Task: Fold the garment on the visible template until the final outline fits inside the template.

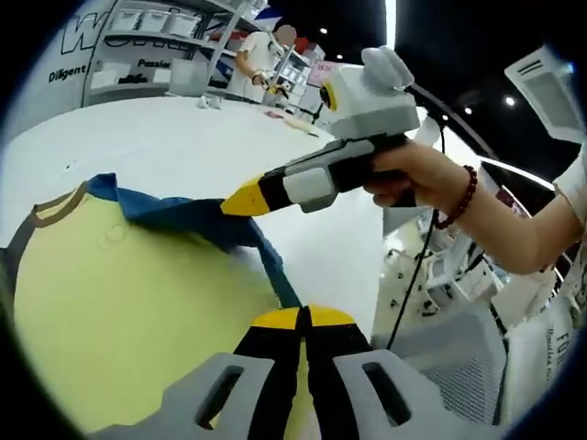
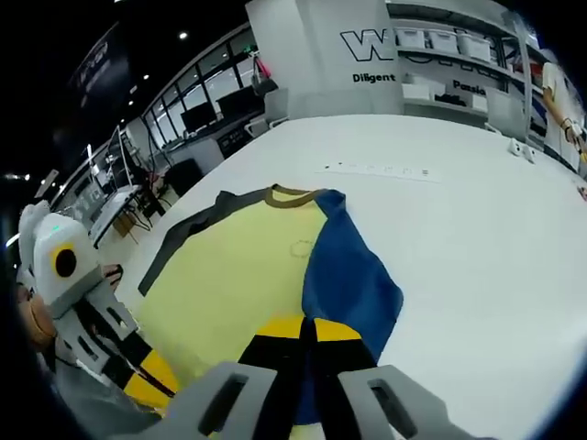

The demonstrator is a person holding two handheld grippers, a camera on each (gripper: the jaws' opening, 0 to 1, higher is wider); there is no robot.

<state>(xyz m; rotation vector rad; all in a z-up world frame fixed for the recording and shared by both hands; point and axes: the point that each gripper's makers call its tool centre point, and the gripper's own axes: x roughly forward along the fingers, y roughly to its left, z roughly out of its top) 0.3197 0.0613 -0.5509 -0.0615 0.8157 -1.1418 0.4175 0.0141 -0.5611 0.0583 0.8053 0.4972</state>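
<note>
Yellow shirt (image 2: 238,275) flat on white table (image 2: 477,229), blue sleeve (image 2: 348,275) folded over body. Right gripper (image 2: 307,328) fingers together at hem. Left gripper (image 2: 147,390) near table's edge.

Left gripper (image 1: 304,319): fingers pressed together, yellow tips meeting at the garment's (image 1: 138,293) near edge. Right gripper (image 1: 246,199): fingers together too, tips low over the garment's blue sleeve, held by the person's hand (image 1: 417,174), beaded bracelet on the wrist, forearm reaching in from beyond the garment's right side.
</note>
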